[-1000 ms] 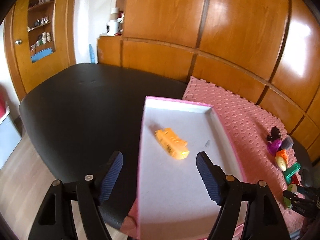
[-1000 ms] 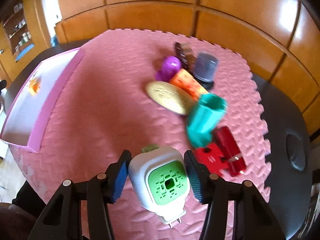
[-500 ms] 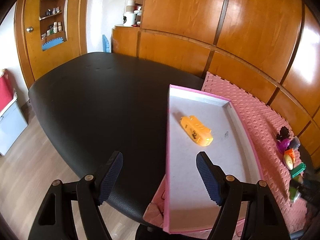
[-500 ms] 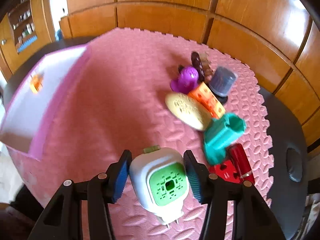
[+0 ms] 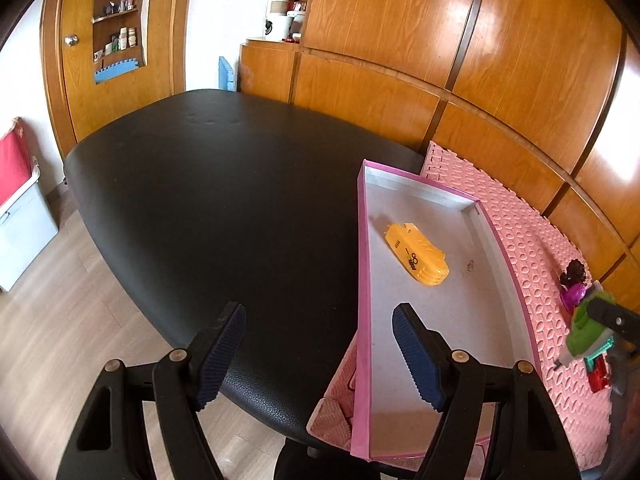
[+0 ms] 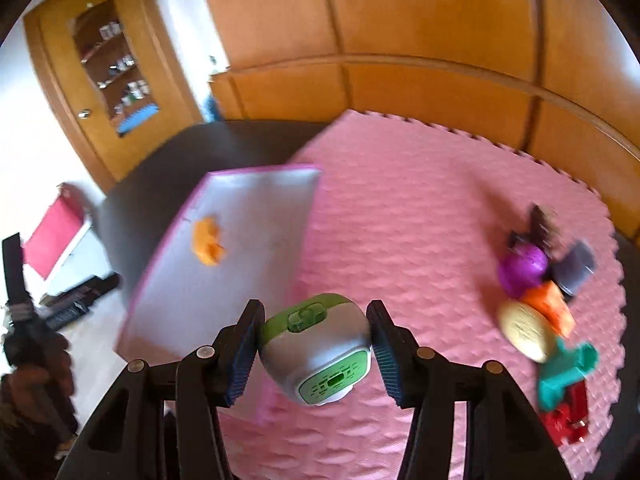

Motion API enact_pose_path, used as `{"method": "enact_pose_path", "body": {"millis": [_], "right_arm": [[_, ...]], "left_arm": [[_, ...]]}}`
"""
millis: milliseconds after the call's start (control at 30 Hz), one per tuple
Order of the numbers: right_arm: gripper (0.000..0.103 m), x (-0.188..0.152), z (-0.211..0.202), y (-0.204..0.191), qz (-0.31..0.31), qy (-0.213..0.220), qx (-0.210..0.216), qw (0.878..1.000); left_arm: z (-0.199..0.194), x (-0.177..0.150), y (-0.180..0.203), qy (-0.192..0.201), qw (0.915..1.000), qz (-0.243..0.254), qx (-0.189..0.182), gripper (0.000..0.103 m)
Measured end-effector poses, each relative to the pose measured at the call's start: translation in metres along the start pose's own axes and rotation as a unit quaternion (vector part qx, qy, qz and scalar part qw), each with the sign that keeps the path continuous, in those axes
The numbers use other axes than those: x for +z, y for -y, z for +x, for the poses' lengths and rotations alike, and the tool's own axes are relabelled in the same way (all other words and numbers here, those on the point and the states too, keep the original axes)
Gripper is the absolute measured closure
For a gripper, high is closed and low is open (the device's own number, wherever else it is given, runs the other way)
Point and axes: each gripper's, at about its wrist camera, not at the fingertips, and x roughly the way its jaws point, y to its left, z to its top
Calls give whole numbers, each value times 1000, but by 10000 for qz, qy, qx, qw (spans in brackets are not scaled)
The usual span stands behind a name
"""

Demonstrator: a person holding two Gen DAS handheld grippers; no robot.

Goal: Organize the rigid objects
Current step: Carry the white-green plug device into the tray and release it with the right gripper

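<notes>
Wood-panelled wall behind, and in front of it the black table (image 5: 224,200) fills most of the left wrist view. Over its right part lies the pink foam mat (image 6: 420,216), and at the mat's left edge sits the pink-rimmed tray (image 5: 362,264), its pale floor carrying one thing only — the yellow toy (image 5: 416,254), lying flat near the middle of the tray.

Right side of the mat: the loose pile, blurred in the right wrist view. Purple ball (image 6: 522,268), grey cup (image 6: 576,266), orange block (image 6: 550,306), cream oval (image 6: 524,330), teal piece (image 6: 566,372) and red pieces (image 6: 568,414), all bunched close together.

Now the white-and-green plug-in device (image 6: 316,350). It sits squarely between the jaws of the right gripper (image 6: 316,350), both blue pads pressed on its white sides, green face toward the camera, lifted clear of the mat and hanging over the tray's near right corner. The gripper points down at a slant toward tray and mat.

The left gripper (image 5: 320,356) has its jaws standing wide apart with nothing between them — the left pad over bare table, the right pad over the tray's near end. It angles downward too, low over the table's front edge. At the far right of its view the right gripper shows, the device in its grip above the mat.
</notes>
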Motion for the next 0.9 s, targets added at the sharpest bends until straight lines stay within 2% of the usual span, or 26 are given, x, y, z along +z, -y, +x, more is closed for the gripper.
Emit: {"method": "enact_pose_path", "body": {"millis": [200,400,567,700,900], "right_arm": [[50,19,35,-45,-339,-268,526,9977],[50,35,91,-94,-762,-874,906,9891],[50,52,137,-116,-811,-1096,744,9879],[50,68,157,-118,-684,-882,378,9930],[49,78,163,-102,-257,-863,569,9943]], "left_arm": [[1,1,-8,-20,10000,-89,28,27],[5,0,-16,-90,9998,-188,62,27],[8,-2,-16,-151,9997,-161,45,26],[11,-5,-16,-228,9996,-136,32,26],[12,-6,-14,-246,9996,-108,39,22]]}}
